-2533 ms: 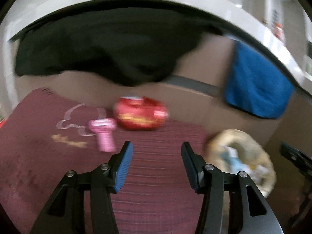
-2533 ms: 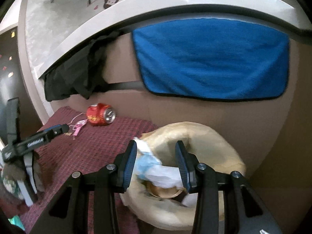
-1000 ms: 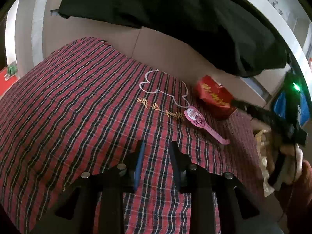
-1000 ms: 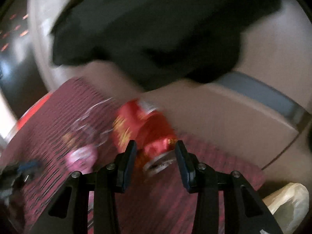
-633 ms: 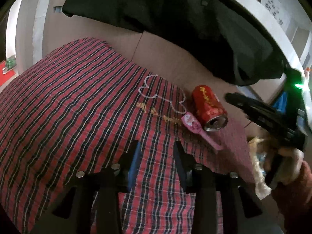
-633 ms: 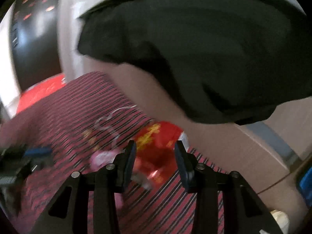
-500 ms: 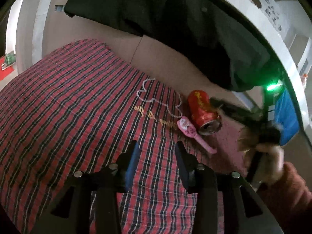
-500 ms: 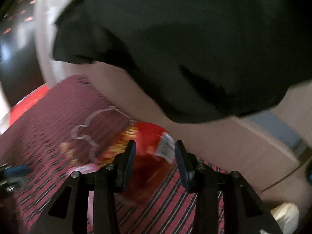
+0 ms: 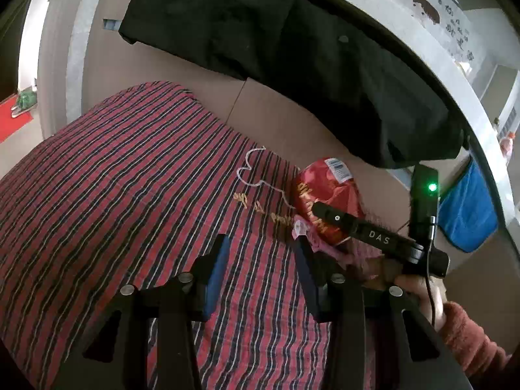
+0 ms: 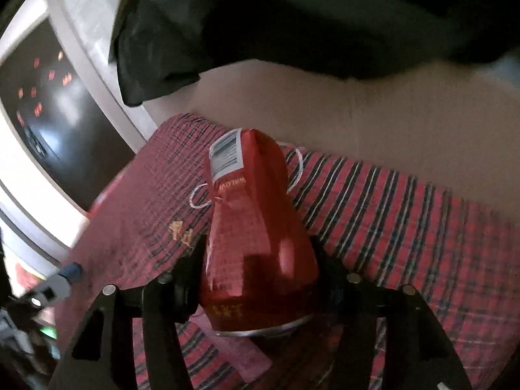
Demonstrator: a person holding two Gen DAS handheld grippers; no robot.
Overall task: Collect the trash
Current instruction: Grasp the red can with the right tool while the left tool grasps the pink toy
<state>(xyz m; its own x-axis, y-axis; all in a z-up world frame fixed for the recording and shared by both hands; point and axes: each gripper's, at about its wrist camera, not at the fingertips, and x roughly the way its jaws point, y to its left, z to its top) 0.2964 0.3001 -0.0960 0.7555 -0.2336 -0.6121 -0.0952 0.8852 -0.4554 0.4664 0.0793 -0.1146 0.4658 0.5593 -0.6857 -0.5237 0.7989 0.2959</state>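
Note:
A crushed red drink can (image 10: 253, 234) lies on a red plaid cloth (image 10: 406, 214). My right gripper (image 10: 256, 253) has a finger on each side of the can, touching it; it looks shut on it. In the left wrist view the can (image 9: 328, 195) shows with the right gripper (image 9: 338, 219) across it. A pink toy (image 9: 312, 237) lies just in front of the can. My left gripper (image 9: 260, 266) is open and empty above the cloth (image 9: 130, 195), a little left of the can.
A black garment (image 9: 292, 65) hangs over the wall behind the cloth. A blue towel (image 9: 468, 211) hangs at the far right. A thin white cord loop (image 9: 256, 169) and gold letters (image 9: 256, 206) are on the cloth by the can.
My right gripper has moved in onto the can, and its fingers now sit against both sides. My left gripper has stayed over the cloth, still open.

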